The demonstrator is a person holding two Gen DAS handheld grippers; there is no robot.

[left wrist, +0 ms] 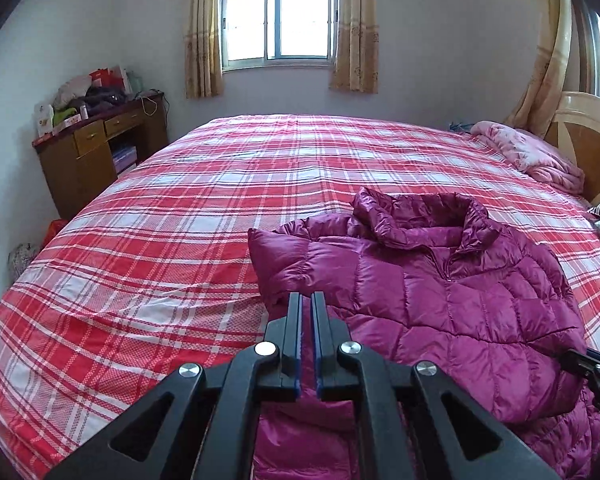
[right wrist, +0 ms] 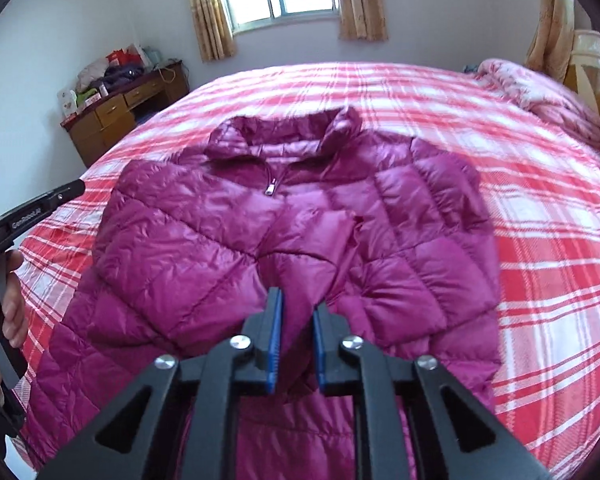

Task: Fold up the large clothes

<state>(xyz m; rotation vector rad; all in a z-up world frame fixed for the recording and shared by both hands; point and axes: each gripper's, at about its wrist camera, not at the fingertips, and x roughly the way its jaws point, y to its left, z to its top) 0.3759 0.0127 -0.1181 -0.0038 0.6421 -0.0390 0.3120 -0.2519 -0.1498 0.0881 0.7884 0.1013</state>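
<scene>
A magenta quilted down jacket [right wrist: 220,220] lies front up on the bed, collar toward the window and zipper closed. My right gripper [right wrist: 298,302] is shut on a sleeve [right wrist: 308,240] that lies folded over the jacket's front, with the fabric pinched between its blue pads. In the left wrist view the jacket [left wrist: 440,300] lies to the right, and my left gripper [left wrist: 308,298] hovers over its near left edge, shut with nothing in it. From the right wrist view the left gripper [right wrist: 78,188] sits off the jacket's left shoulder. The right gripper [left wrist: 580,358] shows at the jacket's right side.
A red plaid bedspread [left wrist: 160,240] covers the wide bed. A cluttered wooden desk [left wrist: 96,148] stands by the left wall. A pink quilt [left wrist: 528,156] and wooden headboard [left wrist: 588,140] are at the back right. A hand [right wrist: 10,300] holds the left gripper's handle.
</scene>
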